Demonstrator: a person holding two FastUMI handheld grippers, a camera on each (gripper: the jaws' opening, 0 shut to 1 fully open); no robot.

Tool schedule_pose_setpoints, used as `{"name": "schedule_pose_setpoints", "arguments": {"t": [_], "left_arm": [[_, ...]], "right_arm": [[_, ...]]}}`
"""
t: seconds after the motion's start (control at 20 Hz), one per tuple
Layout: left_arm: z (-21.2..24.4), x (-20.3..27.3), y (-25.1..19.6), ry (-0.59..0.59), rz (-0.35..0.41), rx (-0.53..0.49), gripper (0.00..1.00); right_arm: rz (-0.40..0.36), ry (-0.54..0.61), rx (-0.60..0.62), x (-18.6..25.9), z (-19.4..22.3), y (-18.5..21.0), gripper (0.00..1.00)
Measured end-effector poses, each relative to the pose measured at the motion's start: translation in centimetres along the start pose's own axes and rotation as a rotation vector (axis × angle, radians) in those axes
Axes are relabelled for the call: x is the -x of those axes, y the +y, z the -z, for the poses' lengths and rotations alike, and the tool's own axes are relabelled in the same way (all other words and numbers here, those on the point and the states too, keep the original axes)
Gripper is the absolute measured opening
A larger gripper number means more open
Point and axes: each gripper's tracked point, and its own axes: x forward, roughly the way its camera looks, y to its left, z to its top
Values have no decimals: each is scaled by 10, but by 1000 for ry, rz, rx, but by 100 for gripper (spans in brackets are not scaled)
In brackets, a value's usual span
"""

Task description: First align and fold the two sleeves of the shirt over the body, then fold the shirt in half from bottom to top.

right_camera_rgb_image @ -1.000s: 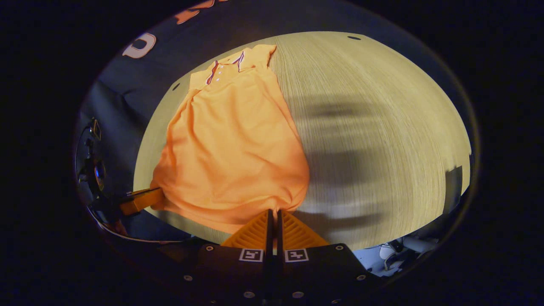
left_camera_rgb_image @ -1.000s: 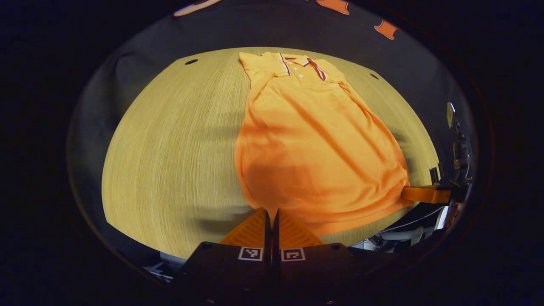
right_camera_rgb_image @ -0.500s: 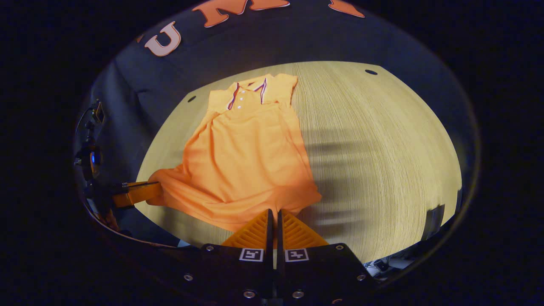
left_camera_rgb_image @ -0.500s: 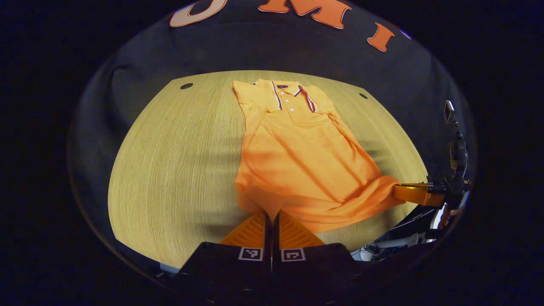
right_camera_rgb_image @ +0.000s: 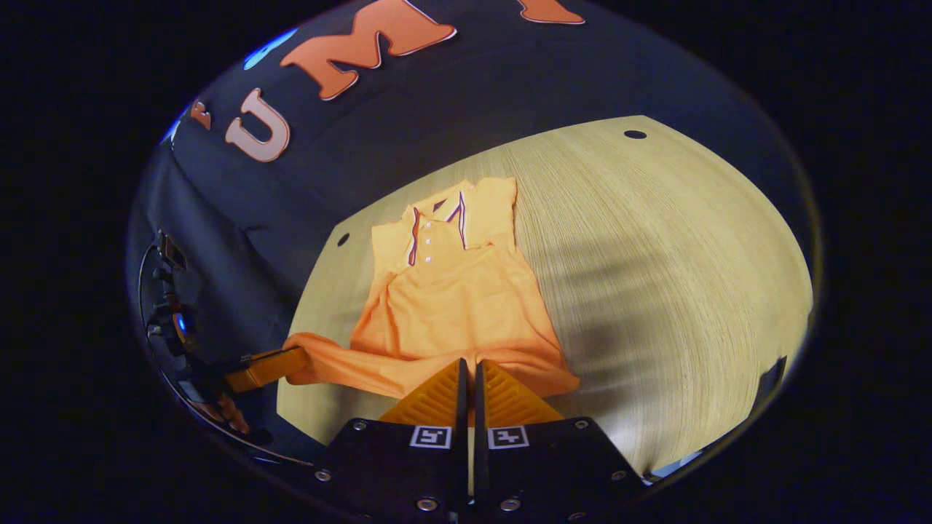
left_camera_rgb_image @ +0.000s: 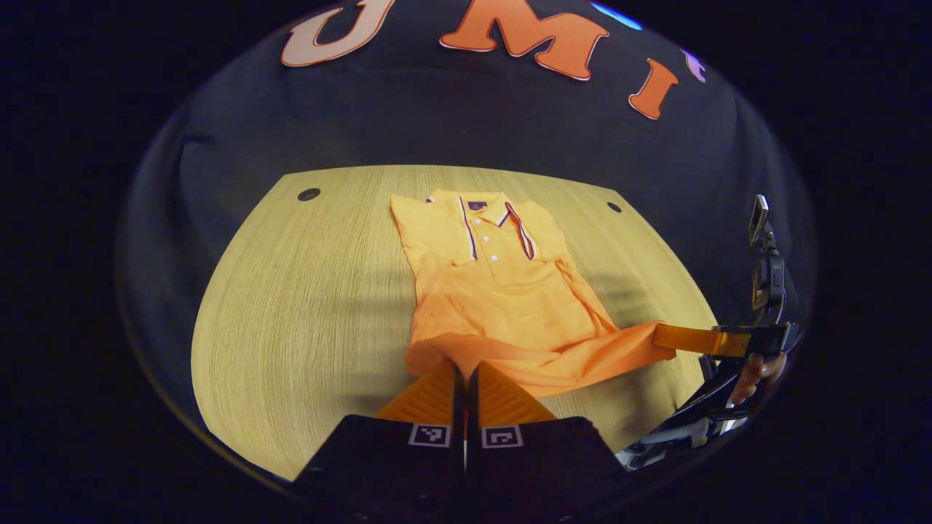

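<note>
Both tongs, left (left_camera_rgb_image: 464, 375) and right (right_camera_rgb_image: 467, 371), seem clamped on the orange polo shirt's (left_camera_rgb_image: 495, 298) hem, lifted above the wooden desk's (left_camera_rgb_image: 306, 291) near edge.

Left gripper (left_camera_rgb_image: 464, 372): ribbed wedge fingers, black housing, two square black-and-white markers | Right gripper (right_camera_rgb_image: 468, 370): same ribbed fingers, paired square markers, black housing with round screws along its front edge | Hand (left_camera_rgb_image: 757, 372): bare fingers wrapped on a dark handle.
</note>
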Motion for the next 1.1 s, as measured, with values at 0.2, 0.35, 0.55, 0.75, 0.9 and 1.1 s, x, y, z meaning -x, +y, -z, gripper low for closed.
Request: {"name": "schedule_pose_setpoints", "arguments": {"t": [0.2,0.35,0.55,0.75,0.9,1.1], "left_arm": [[-43,-14,5,-37,14,-20,1],[-70,-32,9,-47,27,-37,1],[-107,-55,22,-57,30,-43,1],[-147,-79,35,-68,34,-29,1],[-171,-103,47,-72,31,-41,1],[-185,-139,63,-36,26,-31,1]], "right_arm": [[-6,-47,-1,-7,-42,6,4],[12,-56,-16,-29,-72,10,4],[17,-70,13,-52,-113,22,4],[39,-83,59,-77,-154,30,4],[61,-82,75,-97,-181,30,4],[94,-51,76,-132,-205,24,4]]}}
